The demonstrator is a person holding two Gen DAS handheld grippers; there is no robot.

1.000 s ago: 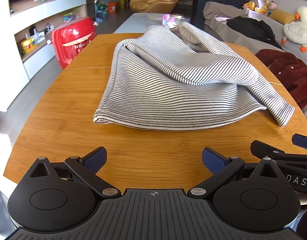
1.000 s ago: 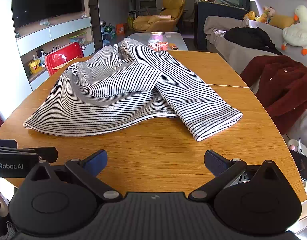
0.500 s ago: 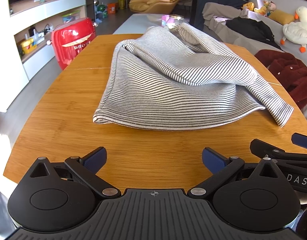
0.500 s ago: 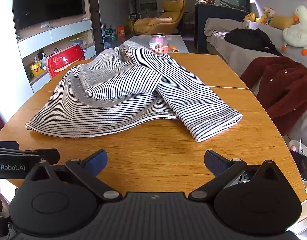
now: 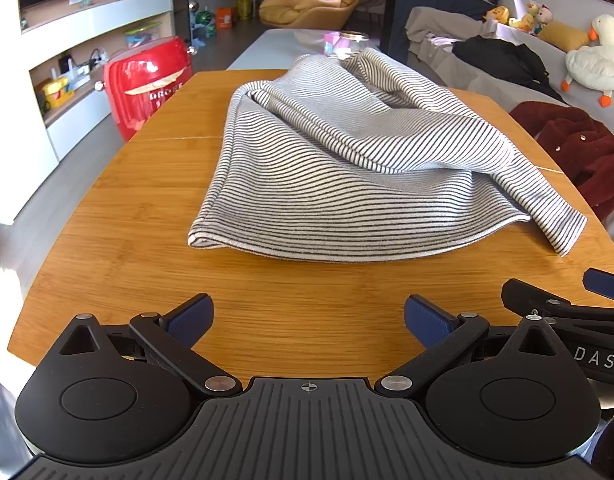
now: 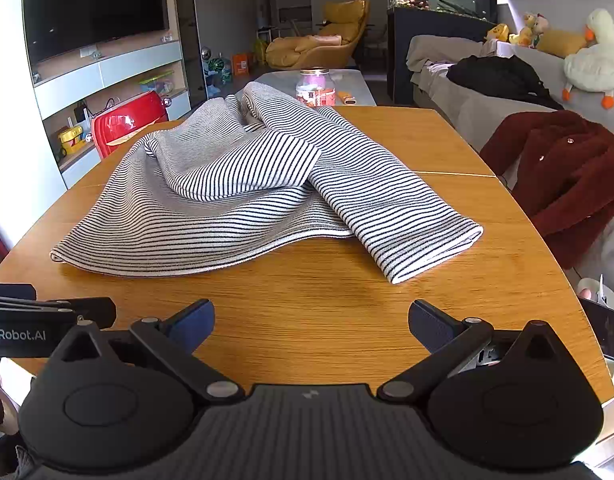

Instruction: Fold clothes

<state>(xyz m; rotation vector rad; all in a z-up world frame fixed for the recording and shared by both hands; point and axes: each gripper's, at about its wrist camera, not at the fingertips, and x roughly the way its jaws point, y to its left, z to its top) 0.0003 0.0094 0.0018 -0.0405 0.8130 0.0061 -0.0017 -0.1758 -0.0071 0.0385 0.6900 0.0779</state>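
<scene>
Crumpled grey-and-white striped knit garment (image 5: 359, 176) heaped mid-frame on rounded honey-coloured bamboo table (image 5: 127, 216), one sleeve (image 6: 403, 224) trailing lower right. Left gripper (image 5: 309, 316) and right gripper (image 6: 311, 320) at bottom of frame, blue-padded jaws spread wide, grasping nothing, well short of hem. Glossy red suitcase (image 5: 147, 80) upper left; burgundy fleece coat (image 6: 563, 176) at right; clear glass jar (image 6: 315, 88) with pink contents behind, on pale low table.

Wooden table (image 5: 155, 240), rumpled striped garment (image 5: 347, 184) directly on top
</scene>
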